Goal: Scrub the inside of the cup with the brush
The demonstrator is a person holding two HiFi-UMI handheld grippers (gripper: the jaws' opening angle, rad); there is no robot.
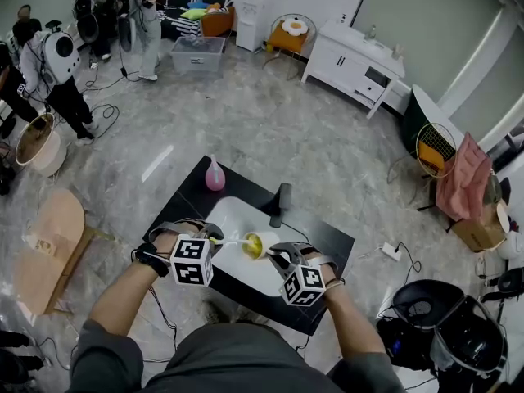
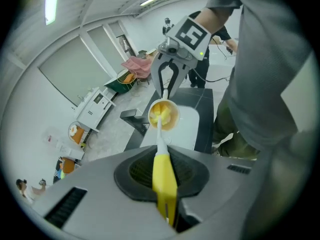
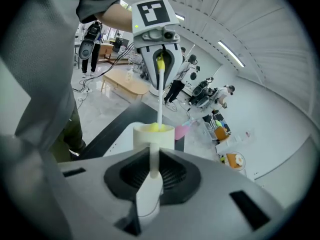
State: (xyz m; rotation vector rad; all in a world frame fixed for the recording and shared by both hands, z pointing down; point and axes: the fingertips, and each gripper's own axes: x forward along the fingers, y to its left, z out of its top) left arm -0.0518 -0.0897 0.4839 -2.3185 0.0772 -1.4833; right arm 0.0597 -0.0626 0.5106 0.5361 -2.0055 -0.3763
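Left tool (image 1: 214,237): jaws clamped on the yellow handle of the brush (image 2: 163,170); its white shaft ran out to the cup (image 1: 255,245), bristle head inside the mouth.
Right tool (image 1: 278,255): jaws closed on the cup's white handle, seen in the right gripper view.
Cup: pale, yellow within, tipped sideways with its mouth toward the left tool, held over the white basin (image 1: 223,216).
Basin: set on the black tabletop (image 1: 187,201).
Pink bottle (image 1: 214,175): upright at the tabletop's far edge, well apart from the cup.
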